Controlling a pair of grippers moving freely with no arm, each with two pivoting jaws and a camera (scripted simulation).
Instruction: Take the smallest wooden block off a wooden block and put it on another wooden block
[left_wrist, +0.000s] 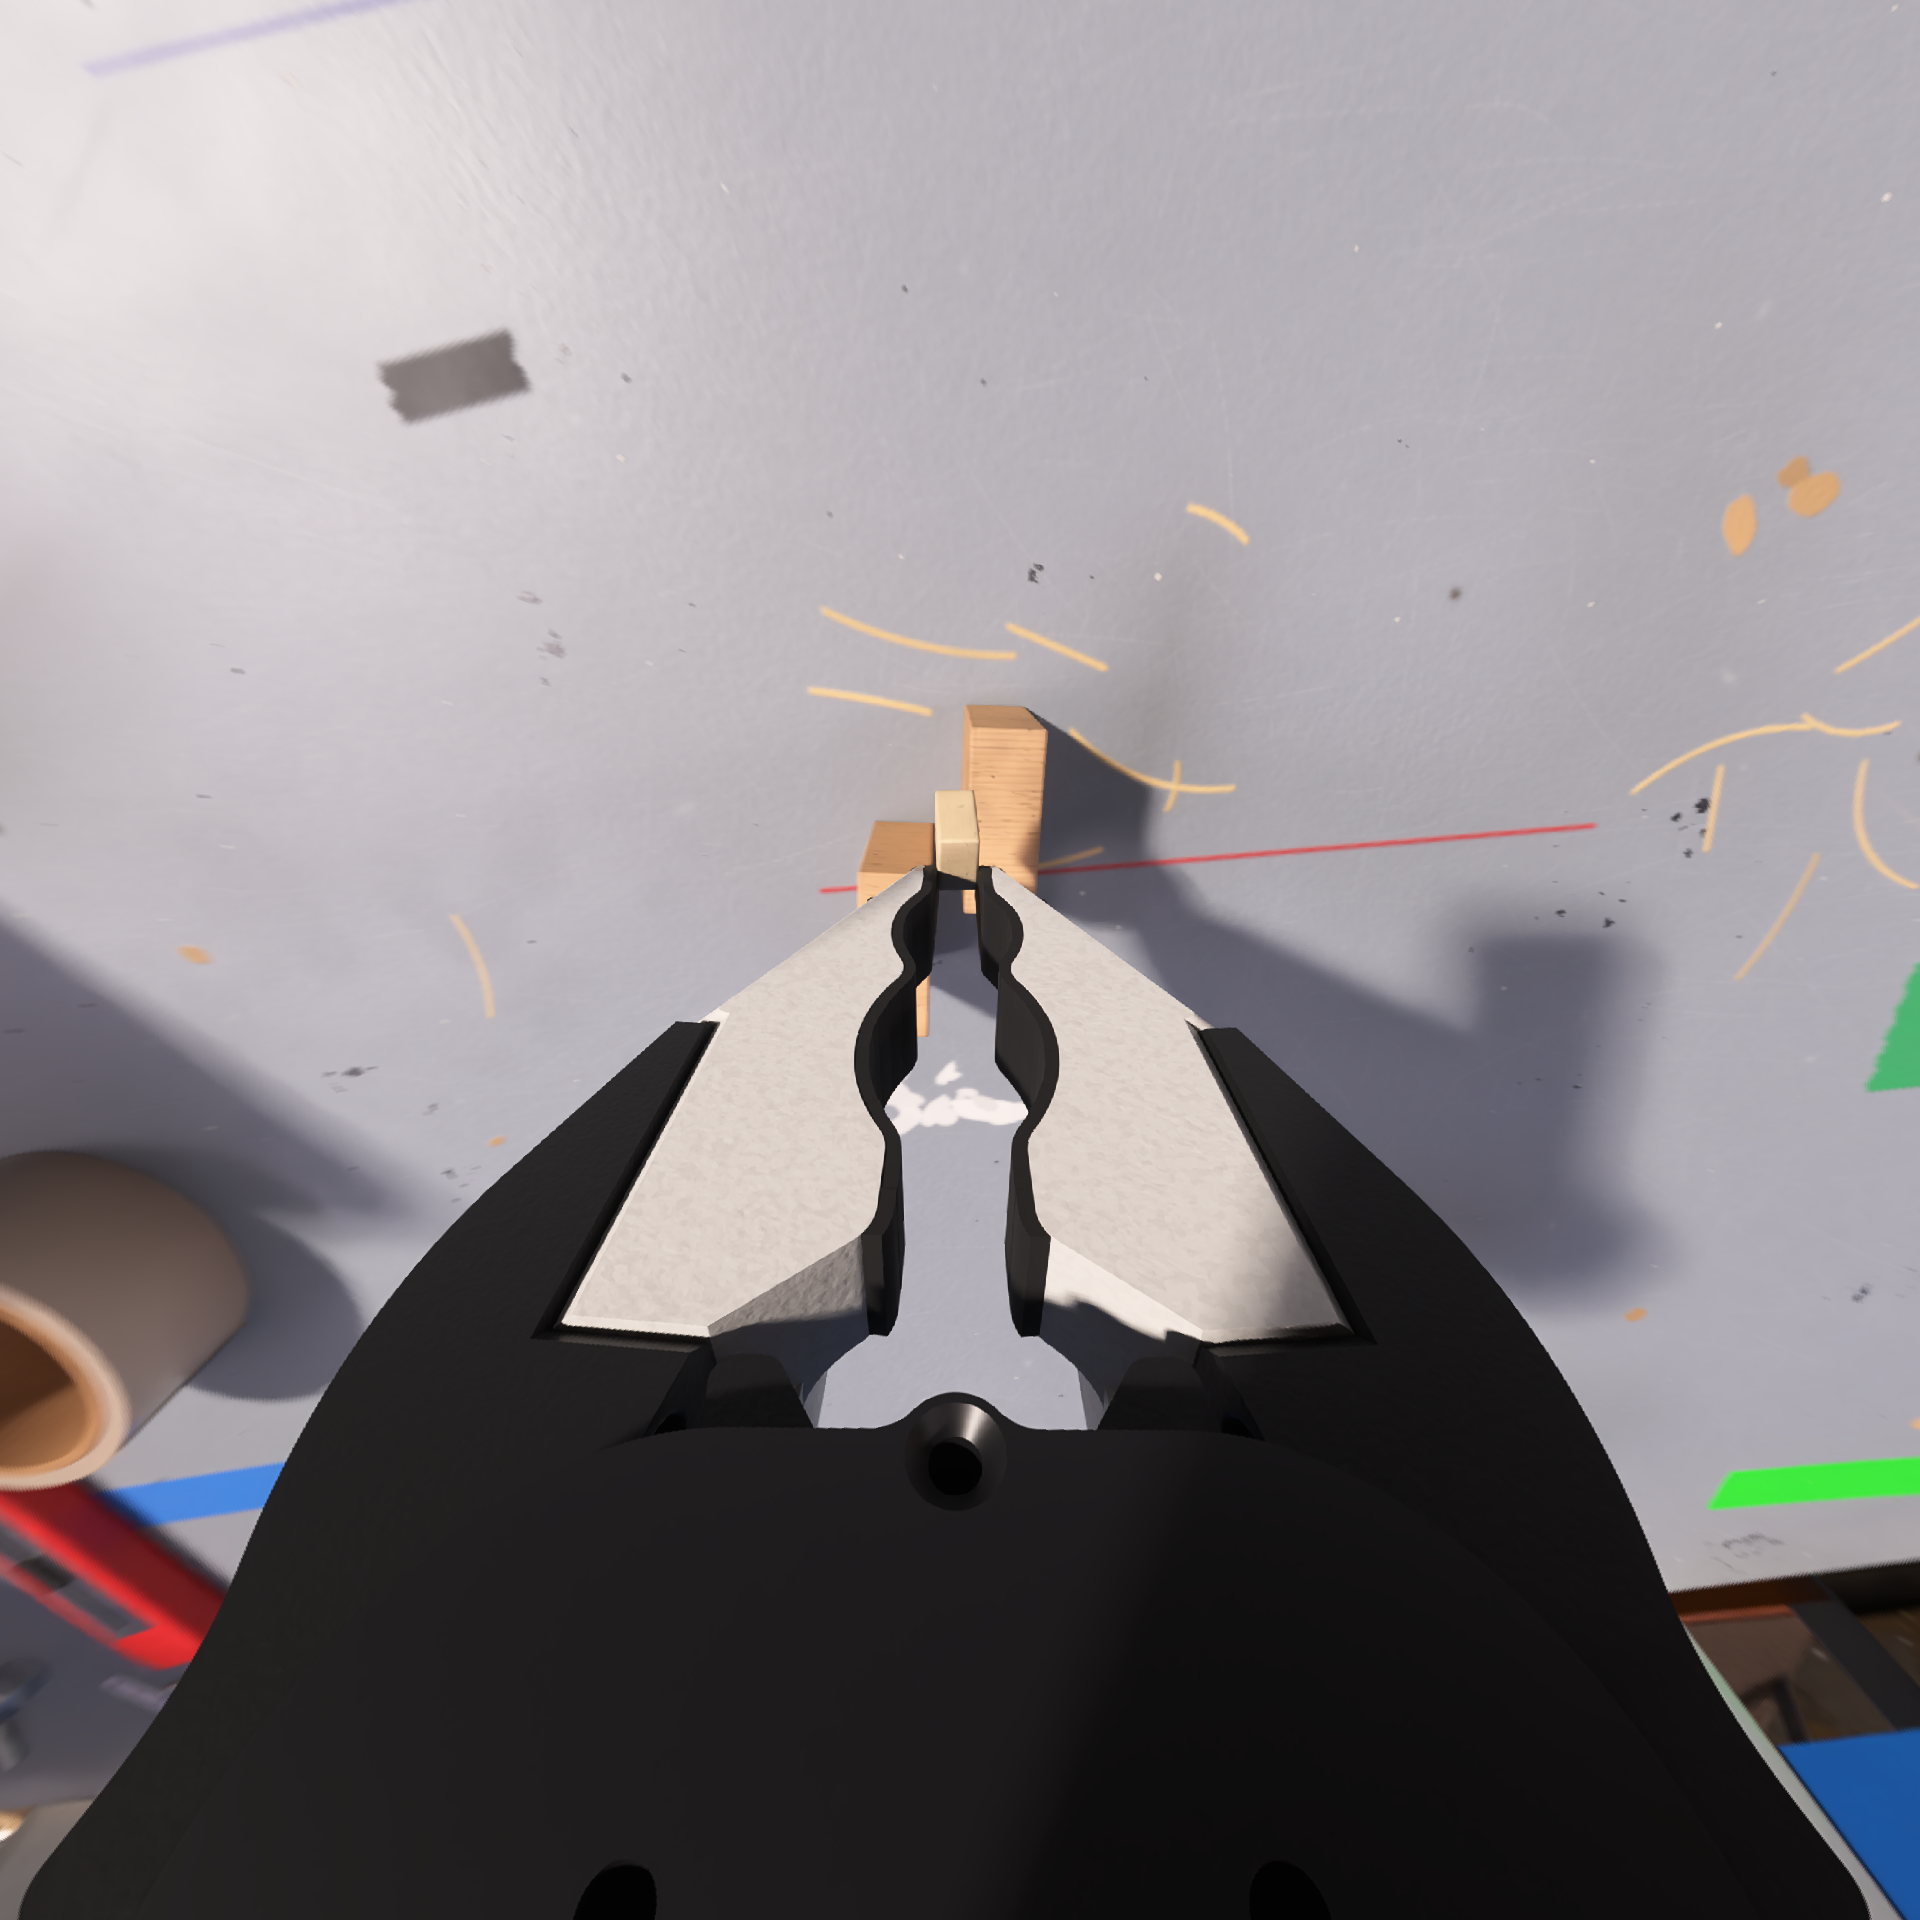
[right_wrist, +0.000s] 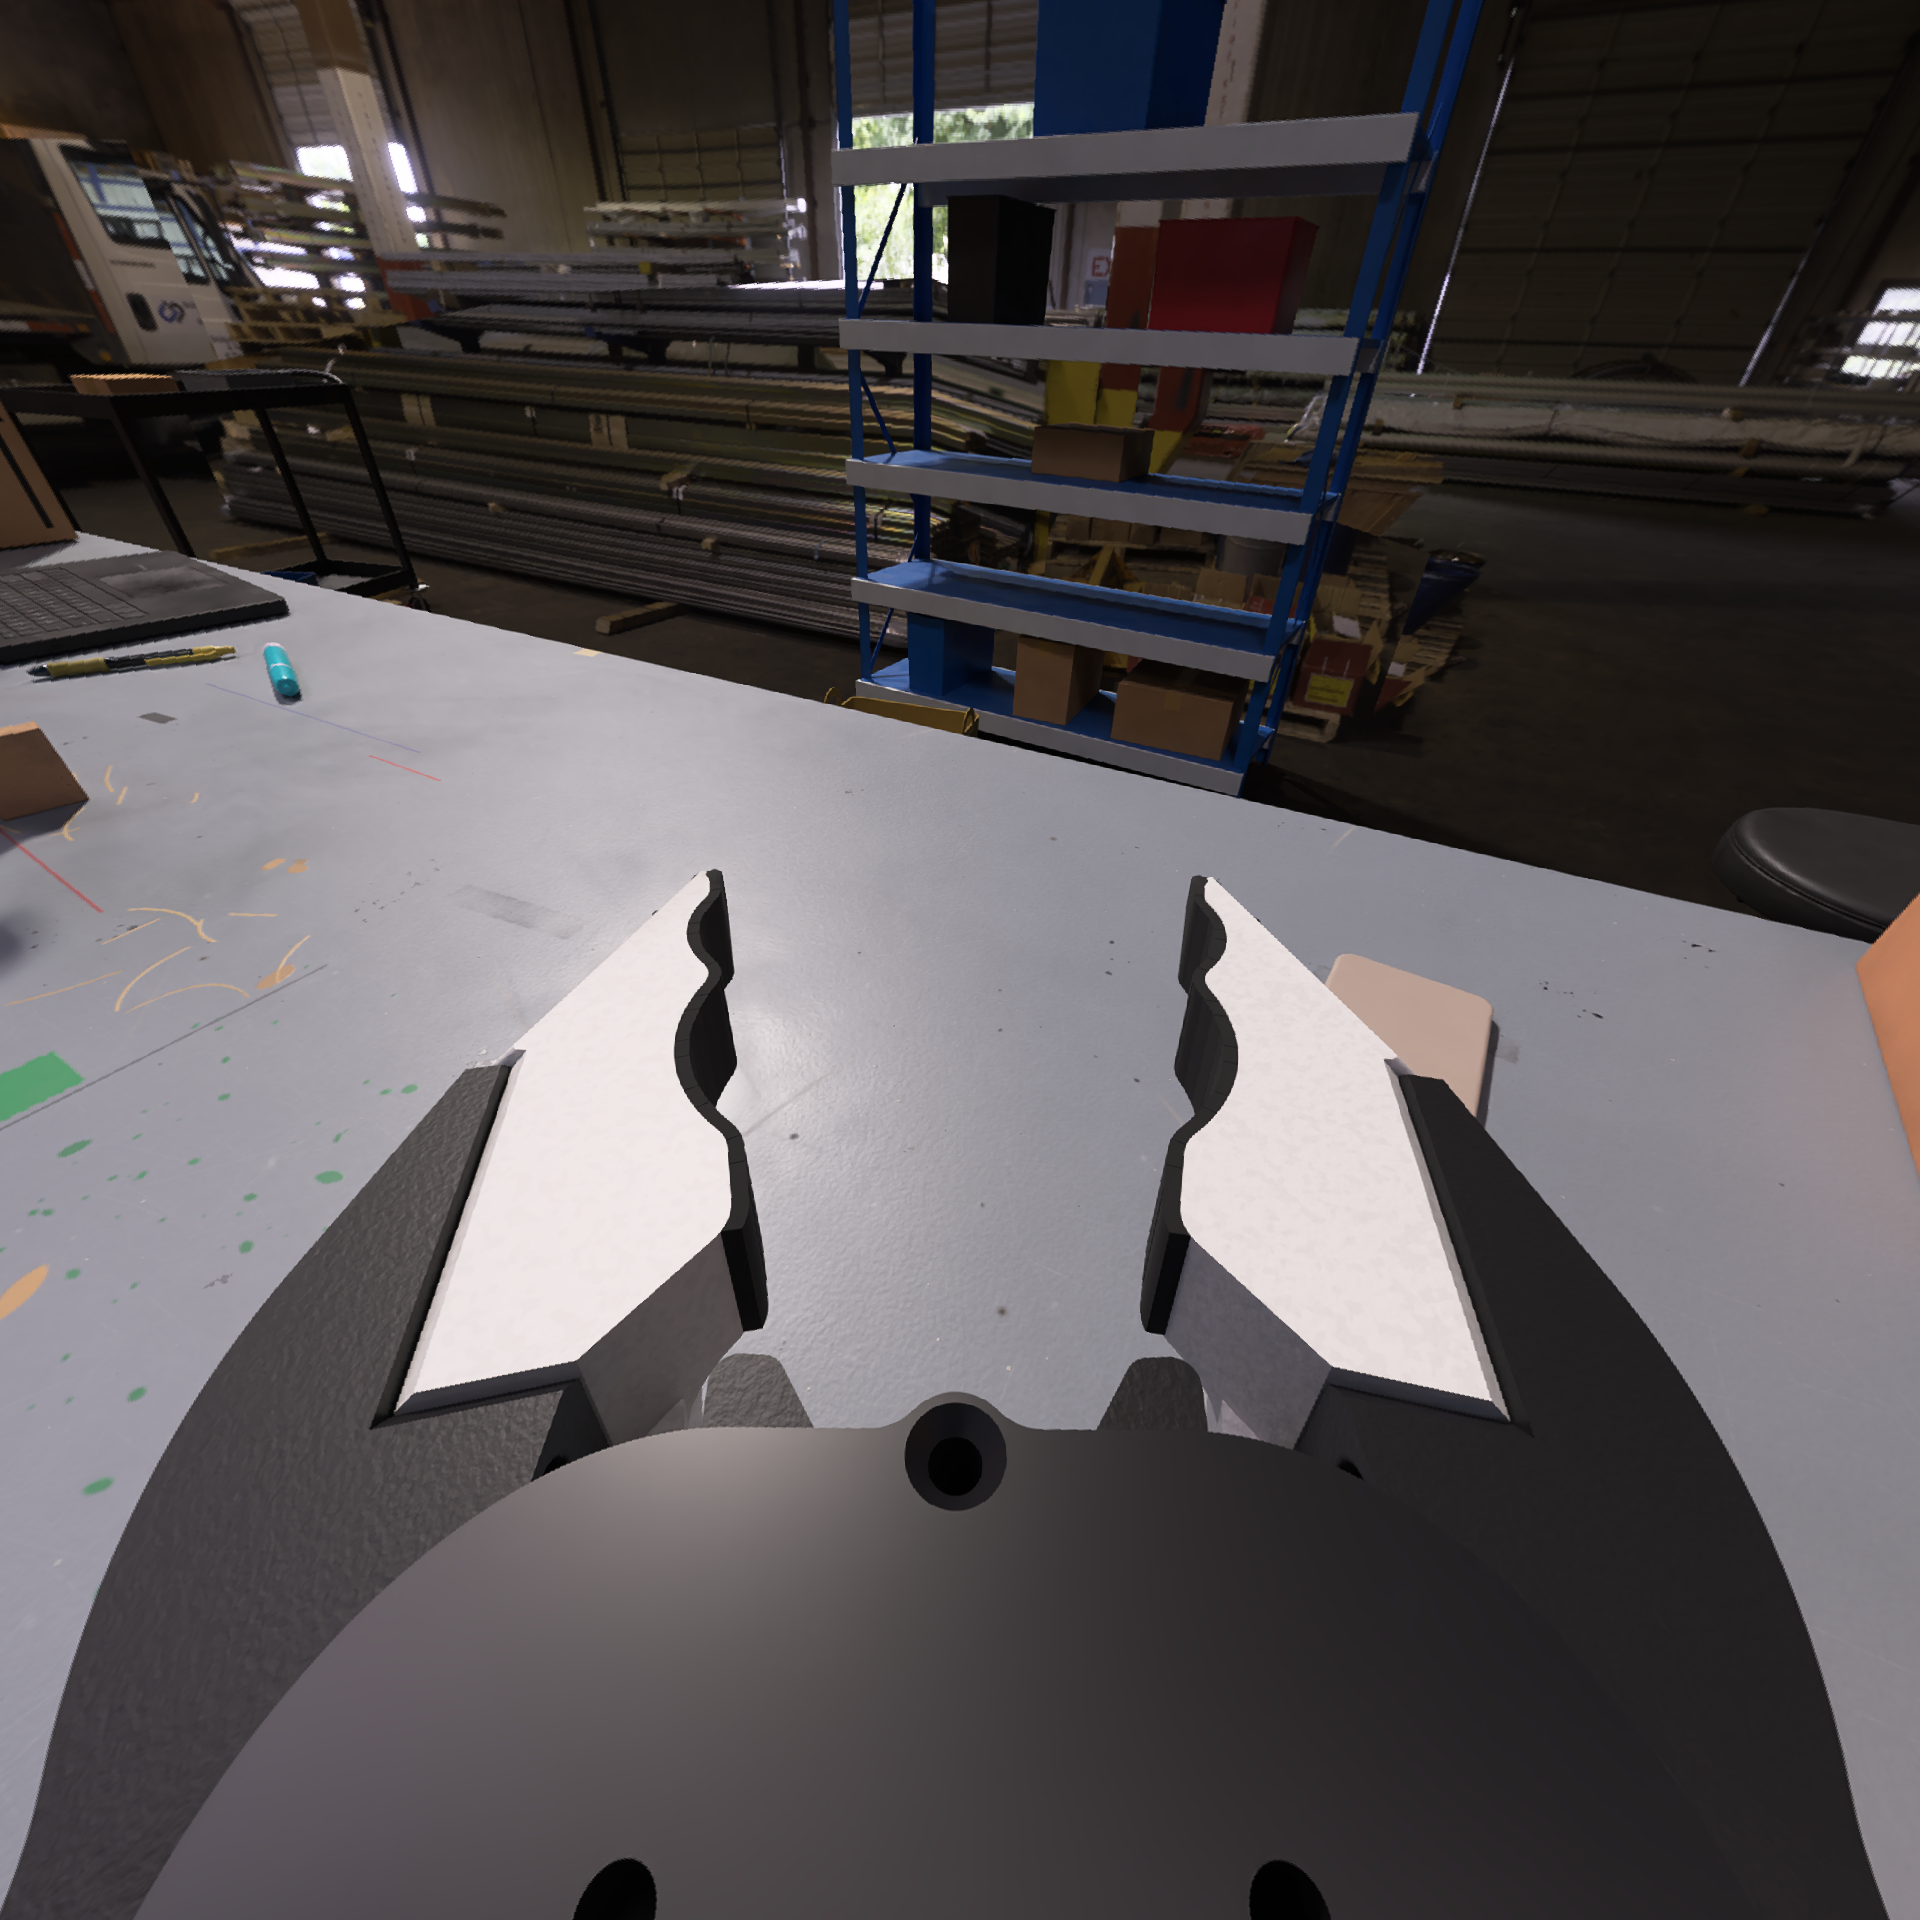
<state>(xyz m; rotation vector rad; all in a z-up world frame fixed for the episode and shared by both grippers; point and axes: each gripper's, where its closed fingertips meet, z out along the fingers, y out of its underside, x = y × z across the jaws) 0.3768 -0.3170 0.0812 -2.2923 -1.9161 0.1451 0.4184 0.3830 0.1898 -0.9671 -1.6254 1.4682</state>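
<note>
In the left wrist view my left gripper (left_wrist: 957, 878) is shut on the smallest wooden block (left_wrist: 957, 837), a pale cream piece pinched at the fingertips. Behind it stand two tan wooden blocks: a taller one (left_wrist: 1004, 777) just to the right and a shorter one (left_wrist: 894, 854) to the left, partly hidden by the left finger. Whether the small block touches either of them I cannot tell. In the right wrist view my right gripper (right_wrist: 956, 883) is open and empty above bare grey table. A wooden block (right_wrist: 36, 771) shows at that view's far left edge.
A roll of brown tape (left_wrist: 73, 1320) lies at the lower left of the left wrist view. In the right wrist view a pale pink pad (right_wrist: 1423, 1013) lies beside the right finger, a teal marker (right_wrist: 281, 670), a pen and a laptop (right_wrist: 114, 603) at the far left. The table's far edge (right_wrist: 1247, 800) is ahead.
</note>
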